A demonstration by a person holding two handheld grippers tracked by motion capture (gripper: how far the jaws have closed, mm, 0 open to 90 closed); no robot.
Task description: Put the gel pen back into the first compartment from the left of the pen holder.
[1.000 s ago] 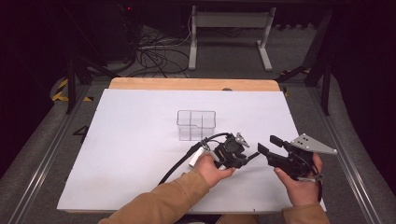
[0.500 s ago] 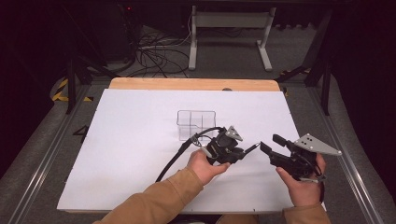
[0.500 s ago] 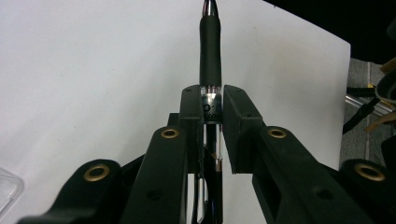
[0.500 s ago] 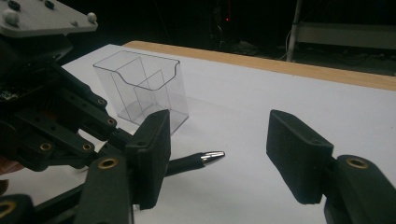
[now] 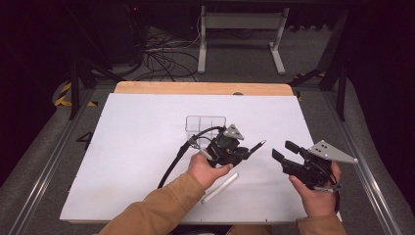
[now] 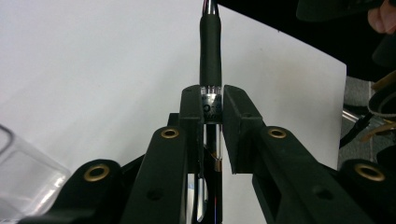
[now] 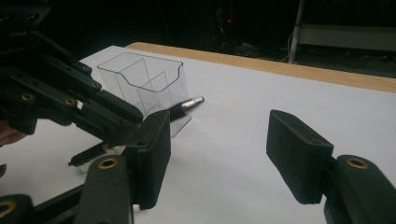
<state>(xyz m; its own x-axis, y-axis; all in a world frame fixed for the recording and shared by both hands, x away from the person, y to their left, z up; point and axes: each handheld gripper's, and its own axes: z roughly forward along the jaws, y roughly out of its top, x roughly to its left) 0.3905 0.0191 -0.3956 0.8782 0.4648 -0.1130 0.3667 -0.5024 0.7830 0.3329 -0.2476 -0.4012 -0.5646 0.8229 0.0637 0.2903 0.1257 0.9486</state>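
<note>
White matte tabletop (image 5: 147, 147); left gripper (image 5: 244, 152) clamps slim rubber-gripped pen (image 6: 209, 56), right gripper (image 5: 285, 151) gapes.

Plenty of open white tabletop (image 5: 137, 147) on the left and along the far edge, easy to pass there. In the middle it's tighter: the clear divided organizer (image 5: 205, 126) stands just behind the left hand-held gripper (image 5: 247, 151), and a white marker (image 5: 220, 188) lies near the front edge between both hands.

High view looks down on the white table (image 5: 147, 147); both close tongs views share the clear organizer (image 7: 140, 81).
</note>
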